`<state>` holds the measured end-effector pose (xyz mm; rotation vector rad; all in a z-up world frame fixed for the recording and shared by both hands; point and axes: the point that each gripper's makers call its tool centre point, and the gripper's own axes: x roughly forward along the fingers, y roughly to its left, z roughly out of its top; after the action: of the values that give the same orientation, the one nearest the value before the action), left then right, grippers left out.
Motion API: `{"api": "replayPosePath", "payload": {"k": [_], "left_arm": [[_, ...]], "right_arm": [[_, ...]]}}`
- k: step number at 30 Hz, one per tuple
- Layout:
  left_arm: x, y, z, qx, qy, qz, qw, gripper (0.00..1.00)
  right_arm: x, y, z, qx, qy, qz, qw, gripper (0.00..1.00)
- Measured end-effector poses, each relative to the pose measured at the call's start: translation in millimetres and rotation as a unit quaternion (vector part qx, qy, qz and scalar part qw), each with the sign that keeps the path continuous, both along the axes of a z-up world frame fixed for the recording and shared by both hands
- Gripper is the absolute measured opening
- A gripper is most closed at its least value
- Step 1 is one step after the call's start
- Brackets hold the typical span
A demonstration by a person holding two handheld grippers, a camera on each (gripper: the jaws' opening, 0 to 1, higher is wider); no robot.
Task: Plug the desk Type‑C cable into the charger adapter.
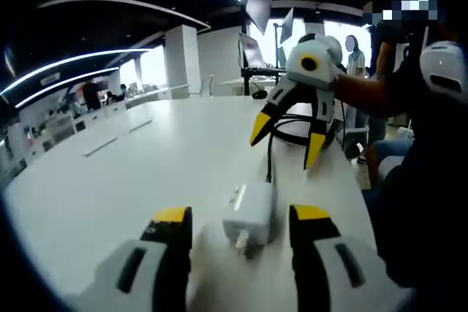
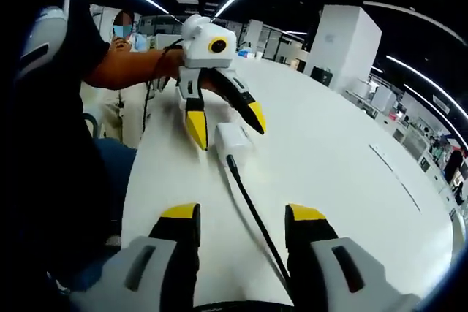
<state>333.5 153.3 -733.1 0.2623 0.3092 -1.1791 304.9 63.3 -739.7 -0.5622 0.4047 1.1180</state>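
Note:
A white charger adapter (image 1: 248,213) lies on the white table (image 1: 139,180), prongs toward me, between the open jaws of my left gripper (image 1: 241,215), which do not touch it. A black Type-C cable (image 1: 270,153) meets the adapter's far end and looks seated in it. My right gripper (image 1: 285,147) hovers open just beyond. In the right gripper view the cable (image 2: 252,213) runs from the adapter (image 2: 232,138) back between the open jaws of my right gripper (image 2: 243,213), while my left gripper (image 2: 228,133) straddles the adapter.
The table's edge (image 2: 139,180) runs along the person's side, where a bare forearm (image 2: 128,71) and dark clothing (image 1: 431,180) show. Two flat strips (image 1: 110,144) lie farther out on the table. Monitors on stands (image 1: 256,52) rise at the far end.

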Motion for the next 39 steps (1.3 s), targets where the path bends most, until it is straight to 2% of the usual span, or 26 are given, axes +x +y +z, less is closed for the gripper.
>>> {"api": "replayPosePath", "payload": {"k": [8,9,15,19,28,39], "left_arm": [[-1.6,1.7,-0.6,-0.002,-0.004,0.007,1.0,0.53],[-1.6,2.6,-0.3,-0.002,-0.006,0.01,0.9999,0.53],[-0.8,8.7,-1.3,0.002,-0.011,0.028,0.9995,0.53],[-2.5,11.2,-5.1,0.008,-0.016,0.039,0.9991,0.5],[-1.7,10.8,-7.5,0.004,-0.014,0.047,0.9988,0.48],[2.2,7.1,-14.0,0.01,-0.008,0.052,0.9986,0.45]], "right_arm": [[-26.9,-24.1,3.4,0.013,0.001,-0.058,0.9982,0.46],[-30.4,-32.0,2.6,0.015,0.002,-0.076,0.997,0.46],[-40.4,-53.0,-0.9,0.01,0.0,-0.116,0.9932,0.45],[-54.0,-69.3,-2.6,0.007,0.001,-0.15,0.9886,0.44],[-68.8,-82.9,-7.7,0.007,0.013,-0.179,0.9837,0.42],[-68.4,-87.6,-15.9,0.015,0.037,-0.192,0.9805,0.33]]}}
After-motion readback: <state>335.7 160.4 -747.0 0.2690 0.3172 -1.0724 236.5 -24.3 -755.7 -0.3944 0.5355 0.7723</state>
